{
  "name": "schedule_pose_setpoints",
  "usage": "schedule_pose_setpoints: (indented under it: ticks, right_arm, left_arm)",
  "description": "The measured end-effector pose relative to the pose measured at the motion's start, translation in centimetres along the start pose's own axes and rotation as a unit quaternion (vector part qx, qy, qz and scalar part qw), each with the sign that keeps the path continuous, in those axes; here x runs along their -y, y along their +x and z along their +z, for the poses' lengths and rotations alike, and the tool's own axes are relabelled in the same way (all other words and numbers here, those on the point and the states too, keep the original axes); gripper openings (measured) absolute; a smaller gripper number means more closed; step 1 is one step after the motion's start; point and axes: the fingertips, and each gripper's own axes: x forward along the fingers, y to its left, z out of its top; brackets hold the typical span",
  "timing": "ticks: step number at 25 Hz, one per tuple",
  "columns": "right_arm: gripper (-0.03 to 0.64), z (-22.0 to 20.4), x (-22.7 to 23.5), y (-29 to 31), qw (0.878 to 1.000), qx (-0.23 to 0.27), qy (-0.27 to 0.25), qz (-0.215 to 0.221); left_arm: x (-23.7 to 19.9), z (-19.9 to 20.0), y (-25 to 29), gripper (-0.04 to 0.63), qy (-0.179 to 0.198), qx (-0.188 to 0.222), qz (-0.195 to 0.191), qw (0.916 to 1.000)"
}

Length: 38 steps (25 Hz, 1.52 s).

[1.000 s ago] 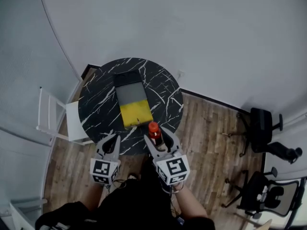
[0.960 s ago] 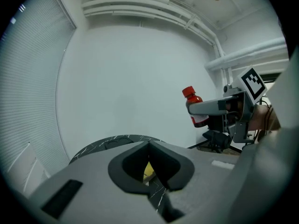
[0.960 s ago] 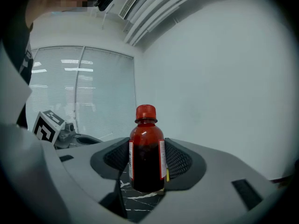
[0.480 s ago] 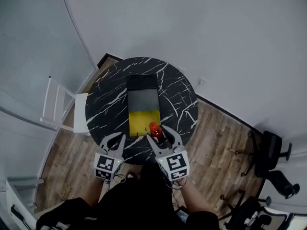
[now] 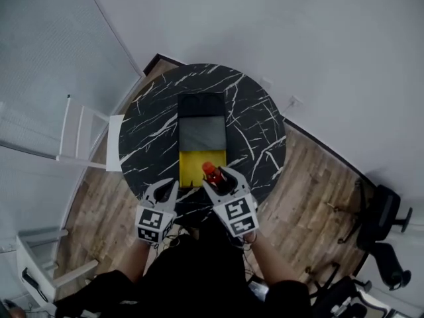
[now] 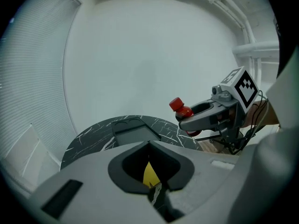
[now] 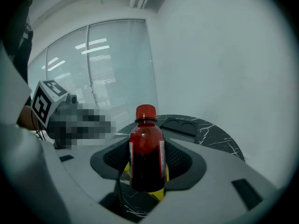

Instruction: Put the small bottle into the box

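In the head view a small bottle (image 5: pixel 211 172) with a red cap and dark red contents stands upright between the jaws of my right gripper (image 5: pixel 217 179), which is shut on its body (image 7: pixel 147 157). It hangs over the near yellow flap of the long open box (image 5: pixel 202 134) on the round black marble table (image 5: pixel 255 121). My left gripper (image 5: pixel 167 185) is over the table's near edge, left of the box. In its own view the jaw tips meet (image 6: pixel 149 146) with nothing between them. That view also shows the bottle (image 6: pixel 180 107) at the right.
A white chair (image 5: pixel 86 138) stands against the table's left side. A white shelf (image 5: pixel 40 264) is at lower left and a black office chair (image 5: pixel 384 217) at far right on the wooden floor. White walls close in behind the table.
Both grippers have moved forward and down towards the table. The bottle, earlier at the table's near edge, now sits over the box's yellow flap. The right grip has not changed.
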Motion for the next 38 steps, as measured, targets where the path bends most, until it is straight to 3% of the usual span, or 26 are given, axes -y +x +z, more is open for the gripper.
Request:
schedule_pose_setpoints:
  ticks: [9, 19, 26, 38]
  right_arm:
    - [0.213, -3.5, 0.8, 4.8, 0.995, -0.057, 0.030, 0.072]
    - [0.213, -7.9, 0.6, 10.1, 0.981, -0.113, 0.094, 0.127]
    - [0.213, -9.7, -0.7, 12.8, 0.977, -0.142, 0.079, 0.141]
    - [0.213, -12.0, -0.9, 16.2, 0.961, -0.193, 0.141, 0.141]
  left_arm:
    - [-1.3, -3.6, 2.9, -0.002, -0.052, -0.052, 0.035, 0.9967]
    - [-3.0, -6.7, 4.4, -0.002, -0.104, -0.067, 0.082, 0.9889]
    - [-3.7, -8.4, 5.6, -0.002, -0.120, -0.080, 0.091, 0.9854]
    - [-4.4, -10.2, 7.1, -0.002, -0.149, -0.099, 0.101, 0.9787]
